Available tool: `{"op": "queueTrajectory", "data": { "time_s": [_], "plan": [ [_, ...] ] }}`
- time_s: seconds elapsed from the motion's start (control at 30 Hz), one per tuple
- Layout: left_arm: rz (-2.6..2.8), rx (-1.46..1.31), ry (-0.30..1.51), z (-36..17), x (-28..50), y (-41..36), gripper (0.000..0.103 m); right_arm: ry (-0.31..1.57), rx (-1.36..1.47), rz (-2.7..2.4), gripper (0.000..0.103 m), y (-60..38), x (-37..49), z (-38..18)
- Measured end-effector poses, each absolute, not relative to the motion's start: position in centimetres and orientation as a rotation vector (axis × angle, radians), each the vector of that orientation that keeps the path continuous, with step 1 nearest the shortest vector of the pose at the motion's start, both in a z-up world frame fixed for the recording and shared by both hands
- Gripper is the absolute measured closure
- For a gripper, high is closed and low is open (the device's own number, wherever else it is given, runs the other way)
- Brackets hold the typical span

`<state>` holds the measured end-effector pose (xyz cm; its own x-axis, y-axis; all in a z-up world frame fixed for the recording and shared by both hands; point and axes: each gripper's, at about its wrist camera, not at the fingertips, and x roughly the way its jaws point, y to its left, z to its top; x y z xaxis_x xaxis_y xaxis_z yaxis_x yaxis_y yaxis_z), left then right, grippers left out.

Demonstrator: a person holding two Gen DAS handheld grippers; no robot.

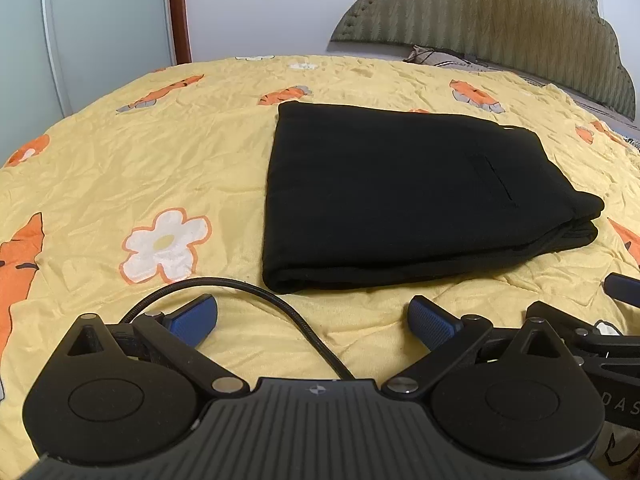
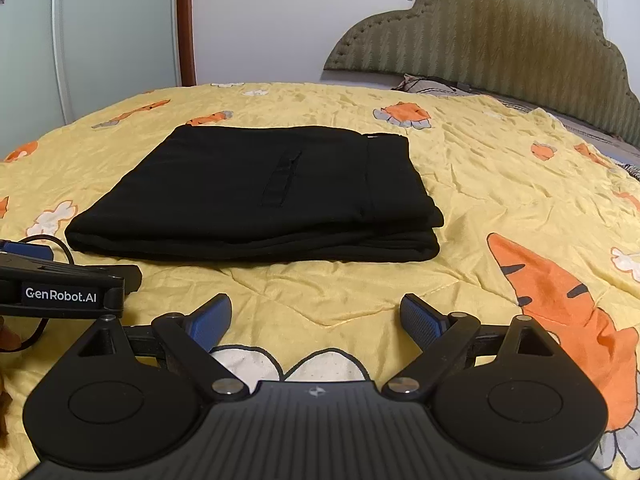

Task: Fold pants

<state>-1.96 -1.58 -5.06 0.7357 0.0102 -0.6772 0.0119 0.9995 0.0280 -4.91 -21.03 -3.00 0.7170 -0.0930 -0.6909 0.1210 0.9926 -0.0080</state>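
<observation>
Black pants point(image 1: 400, 196) lie folded into a flat rectangle with stacked layers on the yellow bedspread point(image 1: 160, 152); they also show in the right wrist view point(image 2: 256, 192). My left gripper point(image 1: 312, 320) is open and empty, a short way in front of the pants' near edge. My right gripper point(image 2: 316, 320) is open and empty, also just short of the near edge. In the right wrist view the left gripper's body point(image 2: 60, 292) shows at the left edge. In the left wrist view part of the right gripper point(image 1: 622, 288) shows at the right edge.
The yellow bedspread point(image 2: 500, 168) has orange carrot and white flower prints and is wrinkled. A padded olive headboard point(image 1: 500, 20) and a pillow point(image 1: 440, 56) stand at the far right. A wardrobe door point(image 1: 100, 20) stands at the far left. A black cable point(image 1: 280, 308) loops in front of the left gripper.
</observation>
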Motion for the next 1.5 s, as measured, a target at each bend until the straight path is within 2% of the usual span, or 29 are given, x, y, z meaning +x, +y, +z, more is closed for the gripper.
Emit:
{"op": "queueTrajectory", "data": {
  "time_s": [0.1,0.4,1.5],
  "plan": [
    [-0.001,0.029,0.742,-5.1,-2.0,-1.6,0.0,0.77,0.034,-0.114,0.004,-20.9,-4.8,-3.0],
    [-0.001,0.029,0.741,-5.1,-2.0,-1.6,0.0,0.787,0.012,-0.114,0.001,-20.2,-4.5,-3.3],
    [-0.001,0.028,0.74,-5.1,-2.1,-1.6,0.0,0.779,0.019,-0.122,0.0,-19.9,-4.8,-3.4]
  ]
}}
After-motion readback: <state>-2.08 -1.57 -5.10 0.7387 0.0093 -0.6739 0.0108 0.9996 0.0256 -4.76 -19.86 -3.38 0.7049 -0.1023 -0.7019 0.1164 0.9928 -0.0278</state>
